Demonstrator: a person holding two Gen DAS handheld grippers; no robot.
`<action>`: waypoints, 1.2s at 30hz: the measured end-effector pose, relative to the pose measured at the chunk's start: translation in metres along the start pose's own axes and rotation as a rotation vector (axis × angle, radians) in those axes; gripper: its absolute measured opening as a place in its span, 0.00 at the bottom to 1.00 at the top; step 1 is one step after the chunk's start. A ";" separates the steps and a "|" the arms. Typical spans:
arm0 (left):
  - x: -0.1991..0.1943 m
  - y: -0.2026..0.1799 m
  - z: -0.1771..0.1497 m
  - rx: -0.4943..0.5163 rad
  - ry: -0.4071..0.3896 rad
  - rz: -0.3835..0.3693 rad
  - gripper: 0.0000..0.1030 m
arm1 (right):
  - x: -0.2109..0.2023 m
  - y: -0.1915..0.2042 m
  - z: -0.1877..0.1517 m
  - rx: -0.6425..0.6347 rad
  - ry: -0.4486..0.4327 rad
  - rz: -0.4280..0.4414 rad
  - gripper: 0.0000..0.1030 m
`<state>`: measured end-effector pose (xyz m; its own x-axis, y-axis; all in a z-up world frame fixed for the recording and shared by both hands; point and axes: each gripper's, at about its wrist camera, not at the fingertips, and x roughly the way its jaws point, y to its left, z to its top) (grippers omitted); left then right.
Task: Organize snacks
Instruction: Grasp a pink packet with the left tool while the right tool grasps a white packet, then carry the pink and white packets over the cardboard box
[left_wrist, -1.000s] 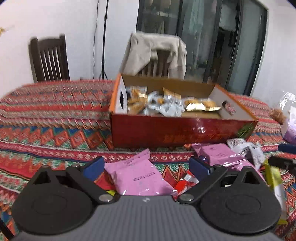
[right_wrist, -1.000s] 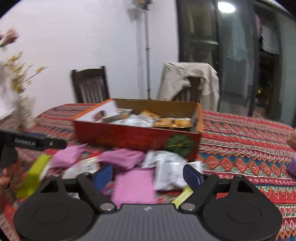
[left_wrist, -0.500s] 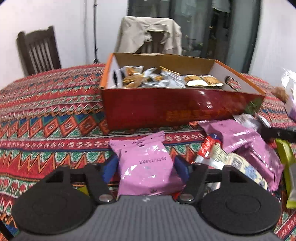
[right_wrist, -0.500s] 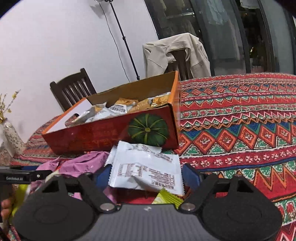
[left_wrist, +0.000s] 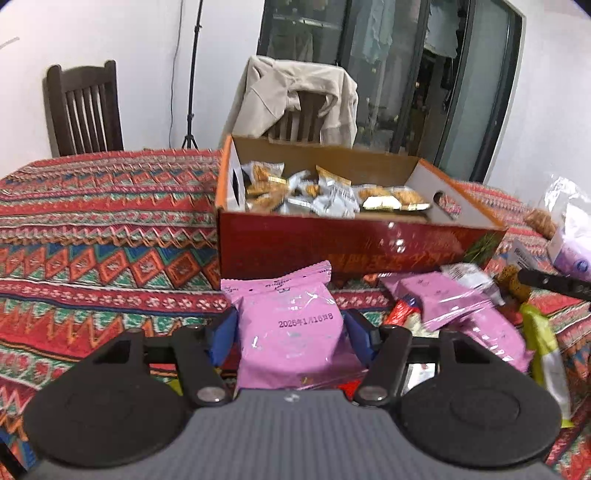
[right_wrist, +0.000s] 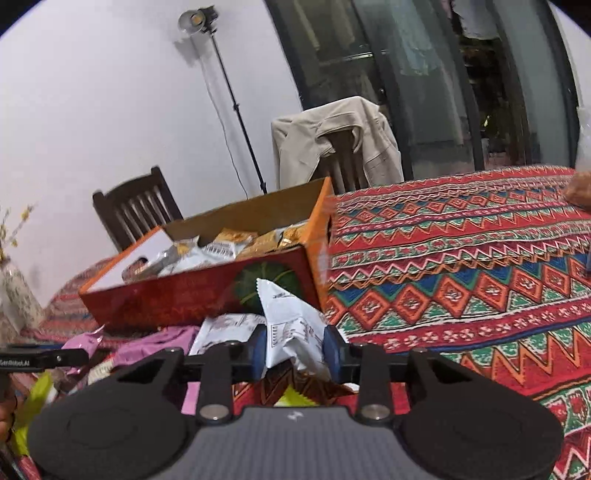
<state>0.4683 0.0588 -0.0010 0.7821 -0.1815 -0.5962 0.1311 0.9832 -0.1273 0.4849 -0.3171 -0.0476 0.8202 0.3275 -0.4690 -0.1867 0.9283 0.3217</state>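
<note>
Since the earlier frame, both packets are lifted off the worktop. The pink packet is clamped in the left claw, the white packet in the right claw, before the red box.

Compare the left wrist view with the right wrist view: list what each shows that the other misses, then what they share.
Only the left wrist view shows the left gripper shut on a pink snack packet printed with a date, and a cutout handle hole in the box's end wall.

Only the right wrist view shows the right gripper shut on a white snack packet, a pumpkin picture on the box front, and a lamp on a stand.

Both show the red snack box holding wrapped snacks, the patterned tablecloth, and the jacket-draped chair.
</note>
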 end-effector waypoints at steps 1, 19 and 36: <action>-0.009 0.000 0.000 -0.007 -0.015 -0.002 0.62 | -0.002 -0.001 0.001 -0.013 -0.003 -0.039 0.25; -0.147 -0.040 -0.060 -0.082 -0.142 -0.033 0.62 | -0.070 0.031 -0.002 -0.099 -0.078 -0.011 0.11; -0.207 -0.046 -0.107 -0.077 -0.162 -0.079 0.62 | -0.208 0.118 -0.112 -0.163 0.032 0.156 0.11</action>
<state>0.2350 0.0484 0.0432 0.8601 -0.2463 -0.4468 0.1540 0.9602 -0.2329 0.2321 -0.2560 -0.0038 0.7577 0.4719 -0.4507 -0.3969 0.8815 0.2558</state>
